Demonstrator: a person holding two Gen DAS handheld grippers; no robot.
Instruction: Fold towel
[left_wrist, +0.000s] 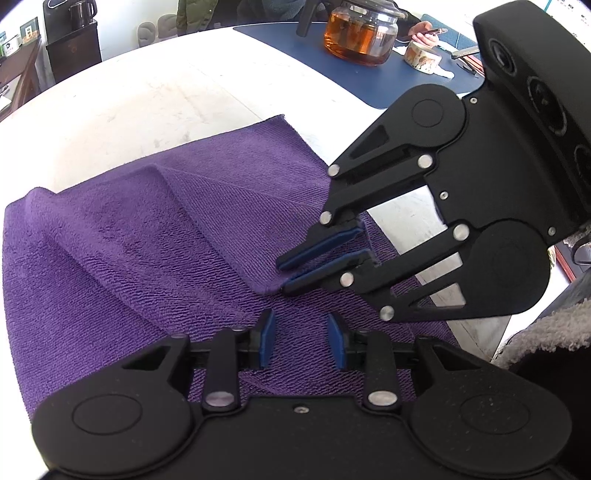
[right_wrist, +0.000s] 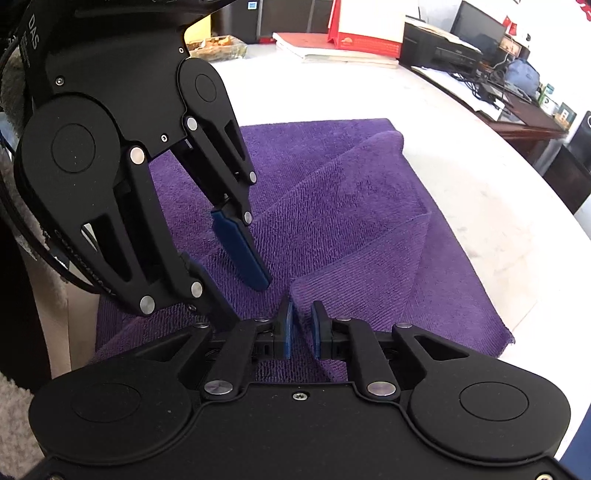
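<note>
A purple towel (left_wrist: 122, 236) lies on the white table, with one flap folded diagonally over it; it also shows in the right wrist view (right_wrist: 351, 206). My left gripper (left_wrist: 300, 338) is open and empty just above the towel's near part. My right gripper (left_wrist: 282, 275) reaches in from the right, its blue pads slightly apart at the folded flap's corner. In the right wrist view the right gripper (right_wrist: 301, 314) has a small gap with the flap's corner at it. The left gripper (right_wrist: 251, 295) hangs open at the left.
A blue mat (left_wrist: 332, 62) at the table's far side holds a glass teapot (left_wrist: 360, 33) and a small jar (left_wrist: 421, 55). Papers and a red box (right_wrist: 354, 37) lie at the far edge in the right wrist view. The table edge (left_wrist: 469, 328) runs close on the right.
</note>
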